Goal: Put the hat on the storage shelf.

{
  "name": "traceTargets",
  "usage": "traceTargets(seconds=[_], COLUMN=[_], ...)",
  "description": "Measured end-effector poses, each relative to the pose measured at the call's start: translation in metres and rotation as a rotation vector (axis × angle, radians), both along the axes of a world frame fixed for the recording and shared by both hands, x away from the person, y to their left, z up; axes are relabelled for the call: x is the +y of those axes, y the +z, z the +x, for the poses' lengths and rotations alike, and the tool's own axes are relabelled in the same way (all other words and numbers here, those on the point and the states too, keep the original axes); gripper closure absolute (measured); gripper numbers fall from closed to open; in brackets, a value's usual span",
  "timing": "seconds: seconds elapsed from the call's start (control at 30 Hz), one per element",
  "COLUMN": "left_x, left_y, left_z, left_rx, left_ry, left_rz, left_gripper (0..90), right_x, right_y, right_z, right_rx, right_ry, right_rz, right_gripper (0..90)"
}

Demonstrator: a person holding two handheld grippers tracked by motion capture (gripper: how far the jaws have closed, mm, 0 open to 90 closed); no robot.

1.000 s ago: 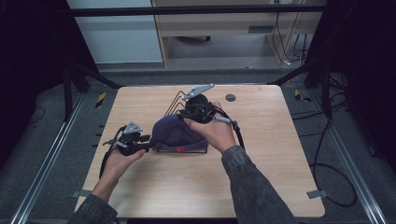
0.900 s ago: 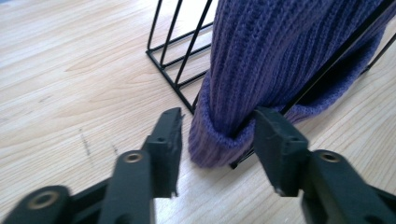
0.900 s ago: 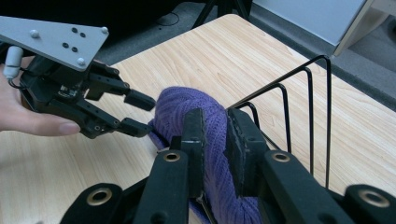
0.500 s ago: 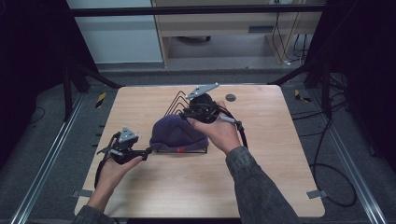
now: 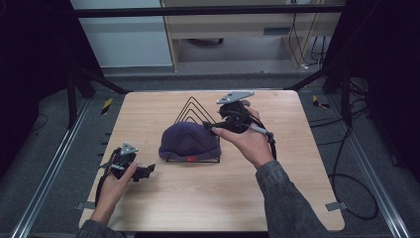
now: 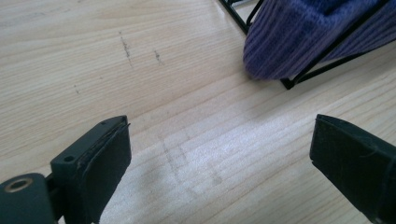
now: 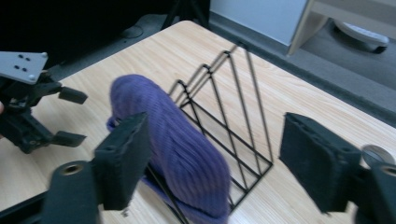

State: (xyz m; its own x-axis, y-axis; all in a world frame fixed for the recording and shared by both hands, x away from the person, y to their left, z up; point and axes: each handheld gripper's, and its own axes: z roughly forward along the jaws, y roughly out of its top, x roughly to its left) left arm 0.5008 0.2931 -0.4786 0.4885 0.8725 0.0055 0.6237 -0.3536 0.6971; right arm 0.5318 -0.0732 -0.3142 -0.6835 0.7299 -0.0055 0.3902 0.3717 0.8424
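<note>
A purple knit hat point(image 5: 188, 140) lies draped over the front of a black wire triangular rack point(image 5: 191, 105) in the middle of the wooden table. My left gripper point(image 5: 147, 169) is low over the table at the hat's near left, well apart from it. Its jaws have just been opening and nothing is between them point(image 6: 224, 158); the hat point(image 6: 303, 32) and a rack wire point(image 6: 317, 70) lie ahead. My right gripper point(image 5: 215, 119) hovers at the hat's right. Its jaws have just been opening too and stand wide point(image 7: 222, 158), off the hat point(image 7: 177, 140).
The light wood table point(image 5: 277, 198) has bare room in front and to the right. A small grey disc point(image 7: 373, 153) lies beyond the rack point(image 7: 224, 93). My left gripper point(image 7: 77, 116) appears far left in the right gripper view. Dark floor and metal rails surround the table.
Both grippers let go of the hat and opened. The left hand drew back toward the near left and sank; the right hand pulled off to the right. The hat stays on the rack.
</note>
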Motion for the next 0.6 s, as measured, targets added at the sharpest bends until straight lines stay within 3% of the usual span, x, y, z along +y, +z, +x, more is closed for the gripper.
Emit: traceTargets(seconds=[0.17, 0.27, 0.43, 0.6], left_x=[0.003, 0.004, 0.003, 0.001], left_y=[-0.002, -0.005, -0.008, -0.015], left_z=[0.001, 0.001, 0.002, 0.002], left_rx=[0.010, 0.026, 0.040, 0.067], left_ry=[0.009, 0.003, 0.000, -0.006], left_rz=[-0.012, 0.005, 0.032, 0.044], left_gripper=[5.0, 5.0, 5.0, 4.9], right_x=[-0.021, -0.037, -0.068, -0.098], right_y=[-0.006, -0.015, -0.040, -0.069], right_z=[-0.001, -0.002, -0.009, -0.020], right_rx=[0.000, 0.018, 0.038, 0.093], right_ry=[-0.045, -0.073, -0.095, -0.140], right_rz=[0.011, 0.005, -0.006, -0.001], right_gripper=[12.3, 9.4, 8.9, 11.3])
